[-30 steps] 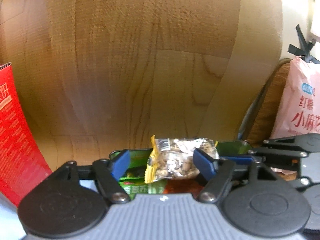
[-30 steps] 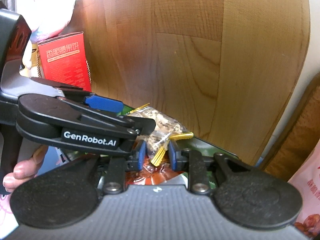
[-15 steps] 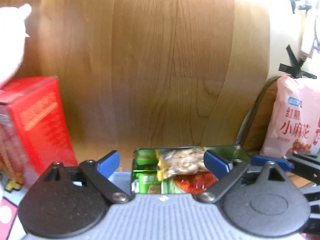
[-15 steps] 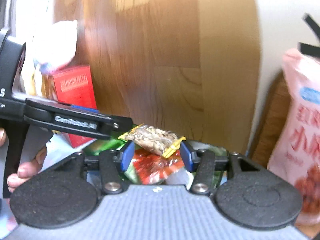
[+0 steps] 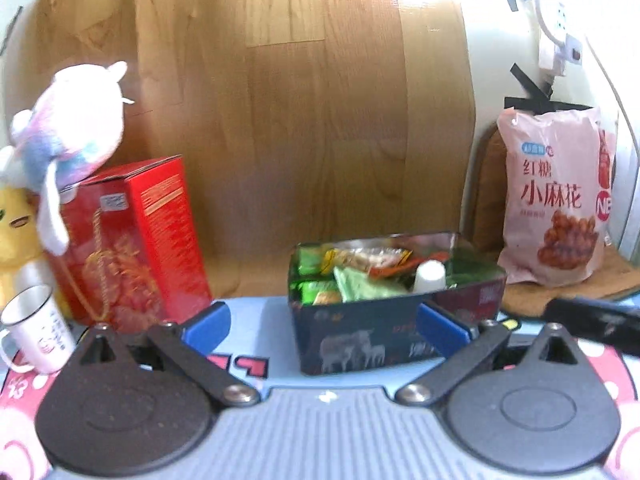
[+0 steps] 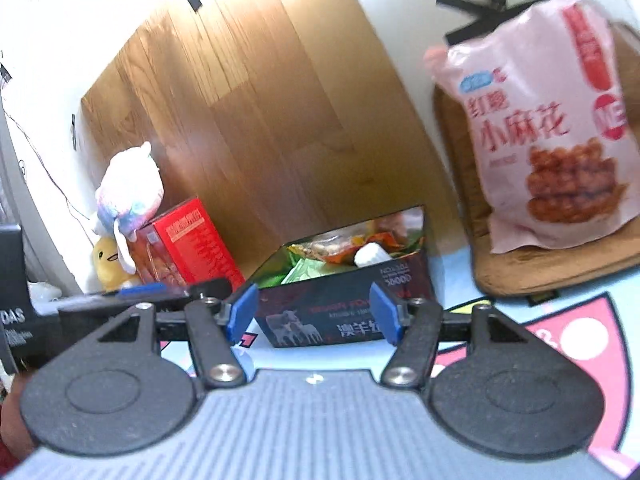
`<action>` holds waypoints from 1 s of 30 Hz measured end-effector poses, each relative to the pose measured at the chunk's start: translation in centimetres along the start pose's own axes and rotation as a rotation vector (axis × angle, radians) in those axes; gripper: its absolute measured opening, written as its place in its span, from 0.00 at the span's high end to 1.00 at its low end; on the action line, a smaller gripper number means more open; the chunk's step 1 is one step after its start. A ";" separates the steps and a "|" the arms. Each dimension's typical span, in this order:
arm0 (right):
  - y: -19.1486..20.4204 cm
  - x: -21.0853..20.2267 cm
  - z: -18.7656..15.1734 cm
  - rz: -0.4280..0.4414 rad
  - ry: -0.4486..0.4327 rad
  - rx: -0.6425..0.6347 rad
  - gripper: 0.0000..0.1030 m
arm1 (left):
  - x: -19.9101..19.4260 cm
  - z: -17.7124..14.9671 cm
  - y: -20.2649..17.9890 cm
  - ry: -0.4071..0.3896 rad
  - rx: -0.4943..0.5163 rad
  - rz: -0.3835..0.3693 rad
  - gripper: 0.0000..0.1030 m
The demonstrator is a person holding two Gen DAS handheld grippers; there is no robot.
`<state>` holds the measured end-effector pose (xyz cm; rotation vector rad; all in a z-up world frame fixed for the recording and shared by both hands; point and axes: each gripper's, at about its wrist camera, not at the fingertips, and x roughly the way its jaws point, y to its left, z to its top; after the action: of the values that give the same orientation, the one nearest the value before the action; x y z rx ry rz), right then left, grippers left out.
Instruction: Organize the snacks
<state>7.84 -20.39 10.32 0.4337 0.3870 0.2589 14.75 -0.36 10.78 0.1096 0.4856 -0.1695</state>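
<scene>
Left wrist view: the left gripper (image 5: pixel 324 326) is spread wide and grasps nothing; the right gripper (image 6: pixel 314 312) is likewise released and empty; the snack packets (image 5: pixel 360 270) lie inside the dark tin (image 5: pixel 360 340) on the blue mat (image 5: pixel 256 320), between a red box (image 5: pixel 136 240) and a pink bag (image 5: pixel 556 200).

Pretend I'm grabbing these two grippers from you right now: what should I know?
Left gripper: open, empty.
Right gripper: open, empty.
Both are backed off from the dark tin, which sits on the blue mat.
Done: small snack packets lie inside the tin.
Left: the big pink snack bag leans at the wall to the right, and the red box stands to the left; both are outside the tin.
</scene>
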 end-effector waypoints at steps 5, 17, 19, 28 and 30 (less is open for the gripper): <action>0.8 -1.6 0.1 0.000 -0.014 0.019 0.37 | -2.0 -1.3 -0.1 0.005 -0.009 0.010 0.00; 2.9 -6.0 -1.1 -0.002 -0.049 0.049 0.05 | -7.0 -2.9 0.0 -0.002 -0.041 0.026 0.00; 3.3 -6.7 -1.4 0.002 -0.053 0.055 0.04 | -7.7 -3.2 0.1 -0.001 -0.044 0.035 0.00; 5.2 -9.5 -2.6 0.030 -0.078 0.070 0.00 | -10.1 -4.3 0.3 0.045 -0.047 0.081 0.00; 5.7 -10.0 -2.9 0.034 -0.075 0.059 0.00 | -10.6 -4.5 0.1 0.037 -0.038 0.093 0.00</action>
<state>-3.26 -17.63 13.58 0.5065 0.3149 0.2636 3.50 1.84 11.88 0.0977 0.5196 -0.0669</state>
